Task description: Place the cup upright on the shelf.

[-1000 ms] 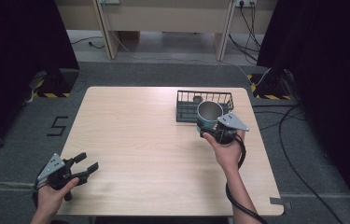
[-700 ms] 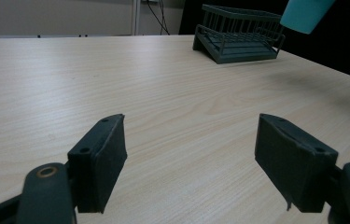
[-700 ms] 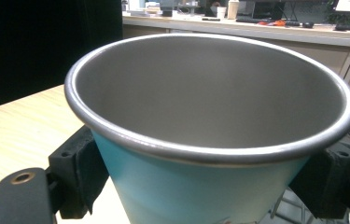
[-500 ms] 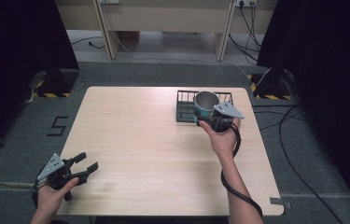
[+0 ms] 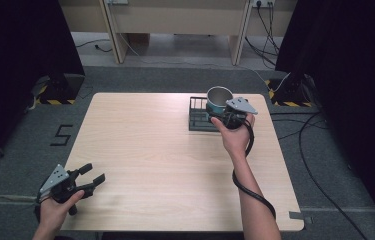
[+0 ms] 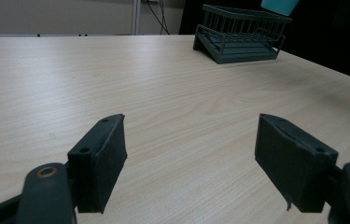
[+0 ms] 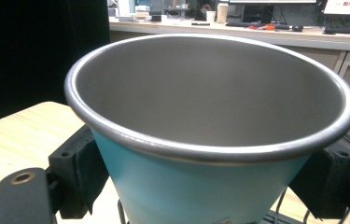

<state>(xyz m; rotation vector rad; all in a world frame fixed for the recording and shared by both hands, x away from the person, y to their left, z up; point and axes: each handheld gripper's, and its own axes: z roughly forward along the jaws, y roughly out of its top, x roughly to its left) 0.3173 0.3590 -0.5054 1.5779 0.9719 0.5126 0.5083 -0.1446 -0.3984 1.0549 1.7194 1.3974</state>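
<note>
at the table's near left corner the left gripper (image 5: 89,178) rests low over the wood, its jaws spread wide with nothing between them. across the bare tabletop (image 5: 150,145), near the far right edge, sits a dark wire rack (image 5: 198,117). the right gripper (image 5: 219,113) clamps a teal metal cup (image 5: 218,99) by its sides, upright, above the rack.
</note>
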